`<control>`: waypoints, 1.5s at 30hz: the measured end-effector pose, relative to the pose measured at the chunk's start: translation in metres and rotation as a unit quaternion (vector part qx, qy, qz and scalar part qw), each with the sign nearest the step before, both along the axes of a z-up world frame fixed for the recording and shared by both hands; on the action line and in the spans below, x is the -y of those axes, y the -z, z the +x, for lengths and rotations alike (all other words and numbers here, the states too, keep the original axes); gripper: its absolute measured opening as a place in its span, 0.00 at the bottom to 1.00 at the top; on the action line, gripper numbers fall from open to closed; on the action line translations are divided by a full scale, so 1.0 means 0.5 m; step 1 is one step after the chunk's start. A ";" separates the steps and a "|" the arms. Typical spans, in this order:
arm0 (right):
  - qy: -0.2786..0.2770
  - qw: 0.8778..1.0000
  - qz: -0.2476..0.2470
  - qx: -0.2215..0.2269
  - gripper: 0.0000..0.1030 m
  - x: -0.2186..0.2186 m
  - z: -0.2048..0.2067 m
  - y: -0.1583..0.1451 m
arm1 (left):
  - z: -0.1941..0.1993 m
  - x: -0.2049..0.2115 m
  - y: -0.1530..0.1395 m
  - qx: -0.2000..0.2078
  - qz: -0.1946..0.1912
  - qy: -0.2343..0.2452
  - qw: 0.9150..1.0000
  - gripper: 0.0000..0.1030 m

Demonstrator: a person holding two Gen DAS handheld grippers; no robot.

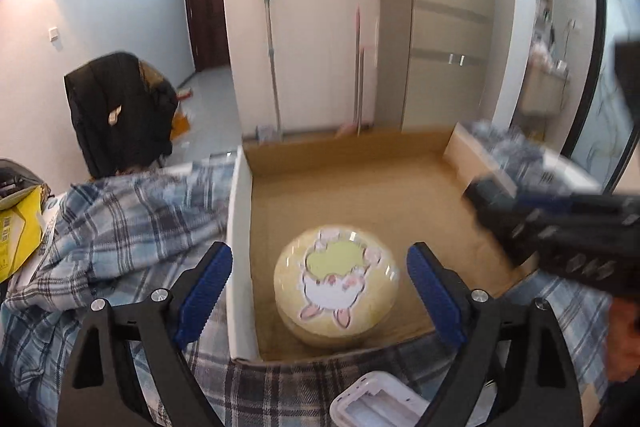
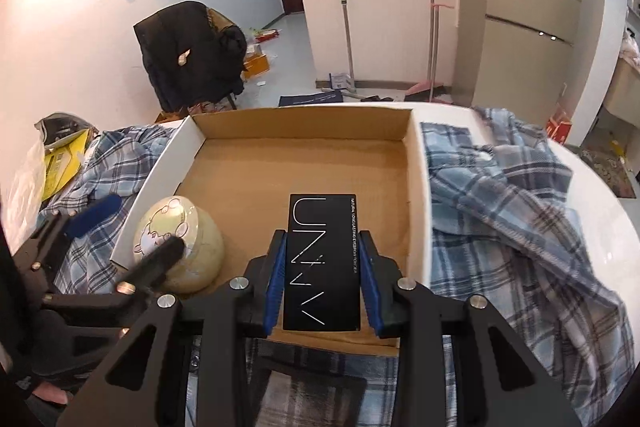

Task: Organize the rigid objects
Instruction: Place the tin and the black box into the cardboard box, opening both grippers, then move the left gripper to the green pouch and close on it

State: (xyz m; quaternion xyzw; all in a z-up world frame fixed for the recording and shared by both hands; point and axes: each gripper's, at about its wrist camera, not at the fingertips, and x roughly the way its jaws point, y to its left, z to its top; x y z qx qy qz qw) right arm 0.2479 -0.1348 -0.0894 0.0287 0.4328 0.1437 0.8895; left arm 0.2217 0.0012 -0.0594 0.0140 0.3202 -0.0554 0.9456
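A shallow cardboard box (image 2: 416,171) with white outer walls lies on the table; it also shows in the left wrist view (image 1: 240,227). A round yellow container (image 1: 336,285) with a cartoon lid sits in its near left corner, also in the right wrist view (image 2: 188,239). My left gripper (image 1: 320,291) is open, its blue pads either side of the container, apart from it. My right gripper (image 2: 322,271) is shut on a flat black box (image 2: 322,259) with white lettering, held over the near middle of the cardboard box.
A blue plaid shirt (image 2: 500,211) lies around the box on both sides. A white plastic case (image 1: 376,403) lies on the shirt near my left gripper. A yellow package (image 2: 64,163) lies far left. A chair with a black coat (image 2: 188,55) stands beyond the table.
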 end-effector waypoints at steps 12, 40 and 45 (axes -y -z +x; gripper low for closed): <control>0.000 0.999 -0.023 -0.039 0.32 -0.003 0.028 0.065 | -0.082 -0.023 -0.080 0.154 -0.019 -0.030 0.987 0.88; 0.014 0.998 -0.022 0.050 0.48 0.052 -0.127 -0.077 | -0.234 -0.043 -0.149 0.158 0.014 -0.015 0.987 1.00; 0.008 0.998 -0.029 0.059 0.49 0.074 -0.212 -0.085 | -0.291 -0.037 -0.107 0.125 0.032 0.011 0.992 1.00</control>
